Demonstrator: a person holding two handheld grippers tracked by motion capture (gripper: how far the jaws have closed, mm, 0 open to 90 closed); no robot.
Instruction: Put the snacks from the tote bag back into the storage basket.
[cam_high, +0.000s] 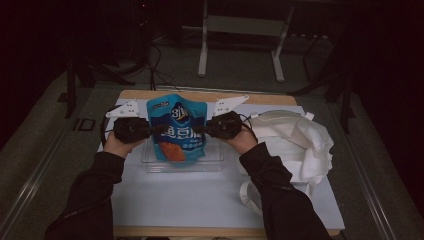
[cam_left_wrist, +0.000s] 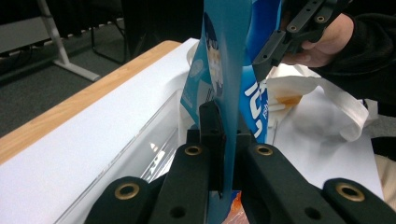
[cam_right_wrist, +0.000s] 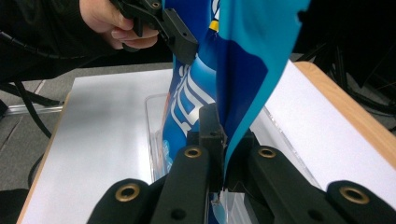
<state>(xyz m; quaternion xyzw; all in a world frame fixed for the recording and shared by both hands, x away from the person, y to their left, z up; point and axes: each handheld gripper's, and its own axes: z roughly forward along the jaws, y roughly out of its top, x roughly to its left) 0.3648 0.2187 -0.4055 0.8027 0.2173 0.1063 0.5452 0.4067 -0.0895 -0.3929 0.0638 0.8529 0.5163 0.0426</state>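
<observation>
A blue snack bag (cam_high: 176, 127) with white lettering and an orange picture hangs upright over a clear plastic tray (cam_high: 215, 162). My left gripper (cam_high: 150, 129) is shut on the bag's left edge, and my right gripper (cam_high: 200, 128) is shut on its right edge. In the left gripper view the bag (cam_left_wrist: 229, 93) runs edge-on between the black jaws of my left gripper (cam_left_wrist: 223, 140), with the other gripper (cam_left_wrist: 275, 46) farther off. In the right gripper view the bag (cam_right_wrist: 233, 70) is pinched the same way by my right gripper (cam_right_wrist: 223, 140).
A white cloth bag (cam_high: 295, 140) lies crumpled on the right of the white table mat (cam_high: 200, 195). The wooden table edge (cam_high: 200, 95) runs along the back. A metal stand frame (cam_high: 240, 30) is on the floor beyond.
</observation>
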